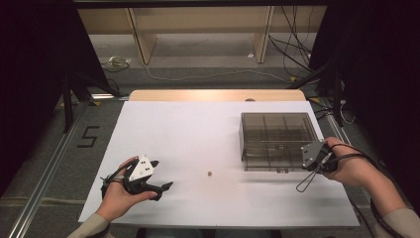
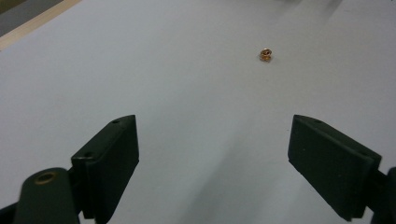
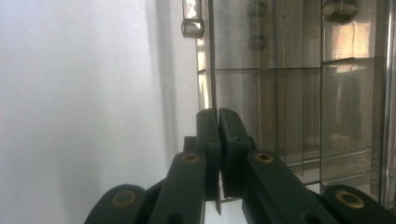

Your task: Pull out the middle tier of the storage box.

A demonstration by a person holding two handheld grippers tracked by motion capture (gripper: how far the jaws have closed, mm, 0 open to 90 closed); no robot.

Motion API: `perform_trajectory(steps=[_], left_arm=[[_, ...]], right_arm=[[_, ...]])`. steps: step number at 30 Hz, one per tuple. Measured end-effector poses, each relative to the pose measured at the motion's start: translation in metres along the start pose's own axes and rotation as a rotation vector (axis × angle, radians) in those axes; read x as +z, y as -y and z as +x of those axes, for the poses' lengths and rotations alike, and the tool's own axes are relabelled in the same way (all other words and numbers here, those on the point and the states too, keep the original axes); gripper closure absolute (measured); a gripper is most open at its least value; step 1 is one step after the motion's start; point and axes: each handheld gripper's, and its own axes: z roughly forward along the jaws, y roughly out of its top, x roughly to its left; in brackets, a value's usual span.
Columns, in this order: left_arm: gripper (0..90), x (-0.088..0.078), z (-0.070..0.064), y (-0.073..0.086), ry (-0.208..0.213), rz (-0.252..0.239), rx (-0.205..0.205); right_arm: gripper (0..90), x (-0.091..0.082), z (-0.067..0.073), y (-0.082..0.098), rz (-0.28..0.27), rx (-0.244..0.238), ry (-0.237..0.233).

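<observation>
A smoky clear compartment box (image 1: 277, 130) stands at the table's right, lid down. My right gripper (image 1: 321, 157) is at its front right corner. In the right gripper view its jaws (image 3: 218, 140) are pressed together, and the box's thin front edge (image 3: 211, 70) runs down into the line between the pads. A silver latch (image 3: 191, 25) shows farther along that edge. A small brass nut (image 1: 210, 174) lies alone on the white sheet. My left gripper (image 1: 166, 187) rests low at the front left, pointing toward the nut (image 2: 265, 54), its jaws (image 2: 215, 163) wide open with nothing between them.
The white sheet (image 1: 198, 134) covers the tabletop, with a wooden strip (image 1: 213, 95) bare at the far edge. Cables lie on the floor beyond the table (image 1: 292, 49). A metal rail (image 1: 44, 173) runs along the left side.
</observation>
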Motion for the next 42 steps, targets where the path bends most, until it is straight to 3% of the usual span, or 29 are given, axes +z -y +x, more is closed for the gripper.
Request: perform_trajectory(steps=[42], left_arm=[[16.4, -0.0002, -0.0001, -0.0002, -0.001, -0.001, -0.001]], right_arm=[[88.8, -0.0019, 0.0082, 0.0012, -0.009, -0.006, -0.006]])
